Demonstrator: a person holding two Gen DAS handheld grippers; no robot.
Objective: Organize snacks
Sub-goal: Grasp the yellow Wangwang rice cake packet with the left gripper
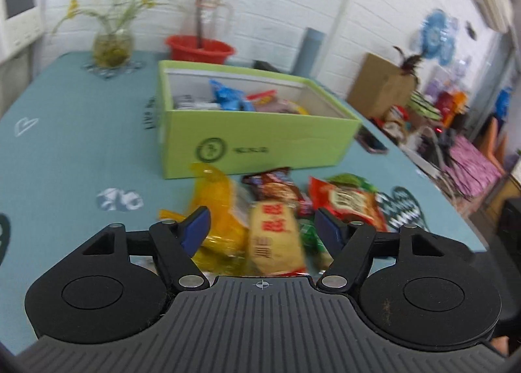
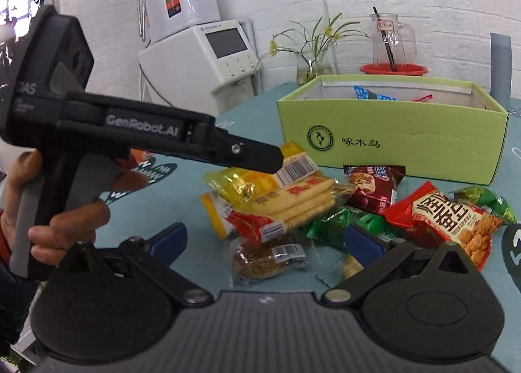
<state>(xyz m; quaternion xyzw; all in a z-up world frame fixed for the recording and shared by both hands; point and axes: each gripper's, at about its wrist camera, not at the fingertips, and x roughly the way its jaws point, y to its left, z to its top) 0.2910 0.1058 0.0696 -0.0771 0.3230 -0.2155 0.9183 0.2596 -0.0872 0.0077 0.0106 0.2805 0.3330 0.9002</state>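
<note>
several snack packets lay heaped on the teal tablecloth, just in front of the green box, which already held a few packets, a blue one among them. my left gripper hung over the heap with its blue pads spread apart and pressing on nothing, the yellow cracker pack showing between them below. my right gripper stood wide apart too, over a round brown cake in clear wrap, not touching it. a red peanut bag lay to the right of the heap. behind the box stood a red basin and a glass vase with a plant.
</note>
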